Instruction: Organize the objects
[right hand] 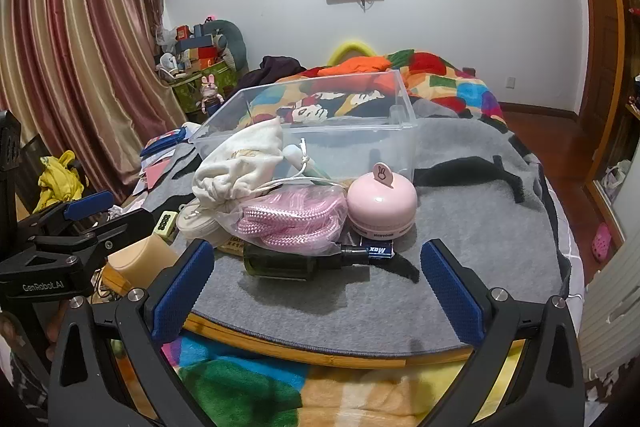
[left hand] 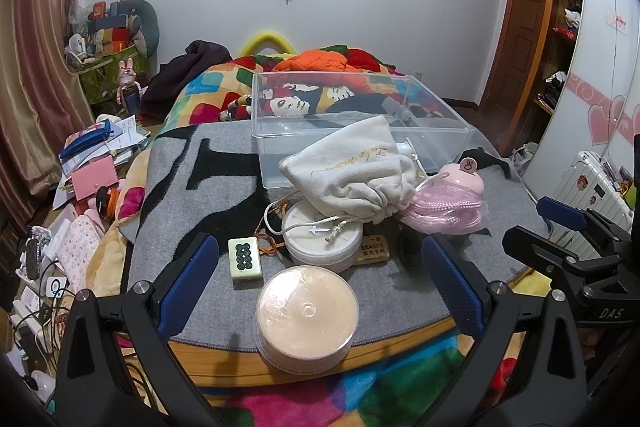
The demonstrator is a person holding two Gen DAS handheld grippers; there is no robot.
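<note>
At the bottom of the left wrist view the left claw [left hand: 320, 279] stands spread wide with nothing pinched; the round clear disc case [left hand: 306, 319] sits between its blue pads at the near edge of the grey-matted surface [left hand: 192, 211]. Just beyond the case, left of centre, lies a mahjong tile [left hand: 245, 259], and beside it a white round tin [left hand: 322, 241] with the cream drawstring pouch [left hand: 348, 171] slumped on top. To the right of the pouch is a bag of pink cord [left hand: 444, 209], with the pink round box [left hand: 466, 175] behind it. Farther back, in the middle of the frame, the clear plastic bin [left hand: 360, 123] stands open on the surface, with the bed's colourful quilt [left hand: 208, 87] behind.

In the right wrist view the right claw [right hand: 316, 281] is likewise spread wide and holds nothing, hovering at the bottom over the near edge of the surface. Just ahead of it a dark green bottle [right hand: 288, 261] lies on its side.
</note>
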